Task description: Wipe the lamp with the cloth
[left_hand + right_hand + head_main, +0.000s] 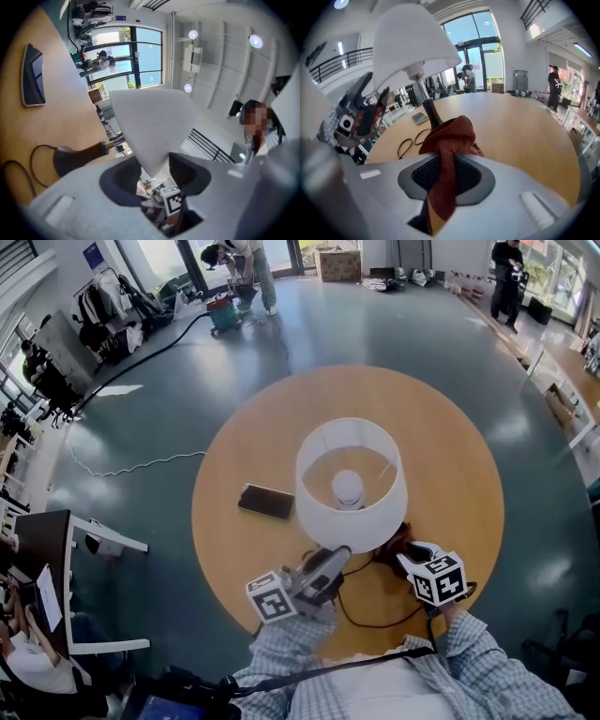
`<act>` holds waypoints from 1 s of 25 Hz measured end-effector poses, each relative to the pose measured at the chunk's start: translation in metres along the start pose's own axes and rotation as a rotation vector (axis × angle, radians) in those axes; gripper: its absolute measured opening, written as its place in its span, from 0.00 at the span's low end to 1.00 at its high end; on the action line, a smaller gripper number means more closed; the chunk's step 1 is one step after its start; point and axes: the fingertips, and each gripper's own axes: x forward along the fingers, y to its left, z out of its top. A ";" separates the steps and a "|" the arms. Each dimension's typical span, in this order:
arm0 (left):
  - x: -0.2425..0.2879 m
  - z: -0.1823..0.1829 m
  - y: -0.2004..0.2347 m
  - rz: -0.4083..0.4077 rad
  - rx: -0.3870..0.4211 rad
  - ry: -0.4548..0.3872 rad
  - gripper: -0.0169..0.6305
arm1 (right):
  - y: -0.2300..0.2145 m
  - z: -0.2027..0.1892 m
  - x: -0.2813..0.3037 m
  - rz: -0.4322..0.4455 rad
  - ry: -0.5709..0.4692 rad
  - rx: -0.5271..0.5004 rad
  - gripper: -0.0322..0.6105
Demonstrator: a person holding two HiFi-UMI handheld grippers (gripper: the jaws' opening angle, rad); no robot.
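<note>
Well, your left hand-held gripper [153, 173] pinched the lampshade [150, 122], your right hand-held gripper [446, 176] the red cloth [451, 135]; you needed light, steady strokes

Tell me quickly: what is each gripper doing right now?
Left gripper: closed on the lampshade rim.
Right gripper: closed on the red cloth.

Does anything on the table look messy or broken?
Nothing looks broken or spilled. Only the black cord sprawls in a loose loop across the table, and the red cloth is bunched up in the jaws of the right gripper.
</note>
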 end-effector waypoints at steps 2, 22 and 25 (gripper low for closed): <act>-0.001 -0.001 0.001 0.004 -0.001 -0.001 0.31 | -0.005 0.014 -0.017 0.014 -0.076 0.067 0.18; -0.007 -0.002 0.009 0.022 -0.023 -0.014 0.31 | 0.048 0.271 -0.216 0.160 -0.804 -0.137 0.18; -0.006 -0.004 0.011 0.029 -0.039 -0.025 0.31 | 0.055 0.295 -0.218 0.197 -0.833 -0.147 0.18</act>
